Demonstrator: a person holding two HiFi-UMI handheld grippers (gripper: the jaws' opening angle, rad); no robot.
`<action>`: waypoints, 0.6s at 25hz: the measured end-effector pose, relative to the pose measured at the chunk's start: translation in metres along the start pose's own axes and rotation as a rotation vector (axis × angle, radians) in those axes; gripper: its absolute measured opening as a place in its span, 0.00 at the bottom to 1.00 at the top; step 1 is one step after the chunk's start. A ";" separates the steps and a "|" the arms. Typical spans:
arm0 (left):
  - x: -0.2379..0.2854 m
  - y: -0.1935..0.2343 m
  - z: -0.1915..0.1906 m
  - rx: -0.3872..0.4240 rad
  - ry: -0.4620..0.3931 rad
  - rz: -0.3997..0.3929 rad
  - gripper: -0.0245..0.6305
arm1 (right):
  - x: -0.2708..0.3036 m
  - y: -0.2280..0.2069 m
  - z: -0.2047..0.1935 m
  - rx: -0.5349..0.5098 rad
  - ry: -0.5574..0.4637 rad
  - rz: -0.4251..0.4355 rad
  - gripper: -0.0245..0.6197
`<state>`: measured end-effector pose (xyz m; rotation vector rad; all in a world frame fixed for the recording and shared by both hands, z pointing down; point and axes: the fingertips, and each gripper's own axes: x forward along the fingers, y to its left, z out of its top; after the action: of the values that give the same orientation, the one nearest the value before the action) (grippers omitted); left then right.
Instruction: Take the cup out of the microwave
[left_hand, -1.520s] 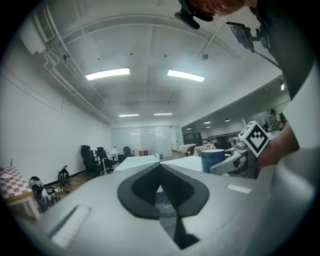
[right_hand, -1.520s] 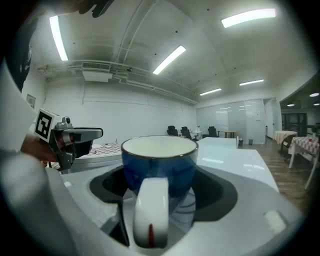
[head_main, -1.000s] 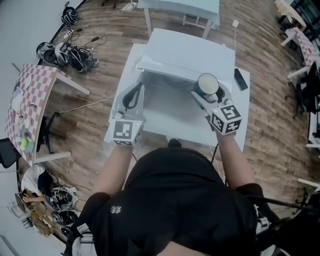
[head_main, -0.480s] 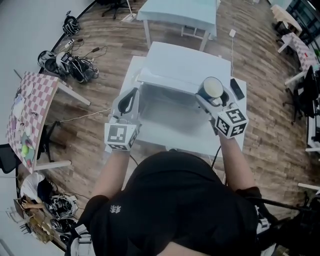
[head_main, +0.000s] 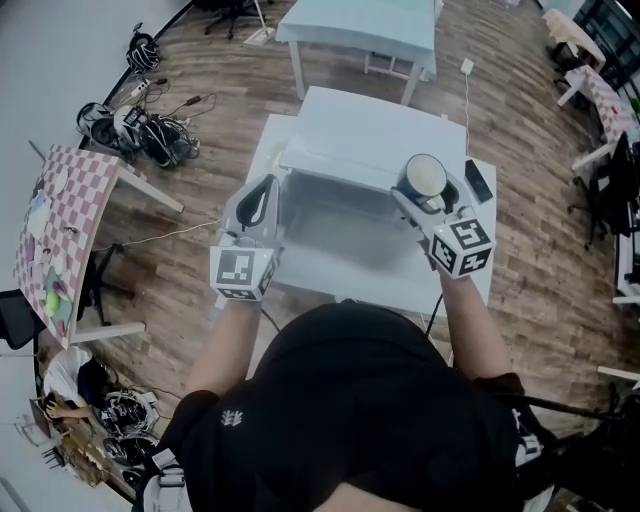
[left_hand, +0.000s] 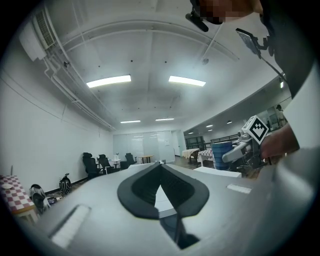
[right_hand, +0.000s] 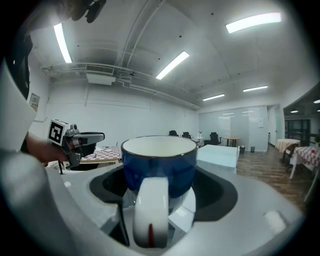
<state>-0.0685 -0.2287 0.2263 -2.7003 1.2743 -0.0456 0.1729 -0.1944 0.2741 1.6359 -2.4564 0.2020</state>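
A blue cup (head_main: 424, 175) with a white inside is held above the table at the right front corner of the white microwave (head_main: 370, 130). My right gripper (head_main: 427, 197) is shut on it. In the right gripper view the cup (right_hand: 159, 162) stands upright between the jaws, its white handle (right_hand: 150, 210) toward the camera. The microwave's cavity (head_main: 340, 215) faces me and stands open. My left gripper (head_main: 256, 203) hovers at the cavity's left side. Its jaws meet at the tips (left_hand: 160, 165) with nothing between them.
The microwave sits on a white table (head_main: 455, 290). A flat black device (head_main: 478, 181) lies on it just right of the cup. Another white table (head_main: 360, 25) stands behind. A checkered table (head_main: 55, 230) and a heap of cables (head_main: 140, 125) are on the wooden floor at left.
My right gripper has carried the cup slightly right and farther from the cavity, closer to the black device. The left gripper has hardly moved.
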 end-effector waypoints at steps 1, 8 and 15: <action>0.000 0.001 -0.002 -0.002 0.004 0.000 0.04 | 0.001 0.000 0.000 0.000 0.001 -0.002 0.64; -0.002 0.001 -0.010 -0.010 0.020 0.008 0.04 | 0.001 -0.003 -0.007 -0.004 0.007 -0.014 0.64; -0.002 -0.003 -0.005 -0.002 0.004 0.012 0.04 | -0.002 -0.003 -0.011 -0.019 0.007 -0.008 0.64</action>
<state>-0.0679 -0.2258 0.2319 -2.6956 1.2924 -0.0485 0.1776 -0.1909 0.2848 1.6346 -2.4389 0.1820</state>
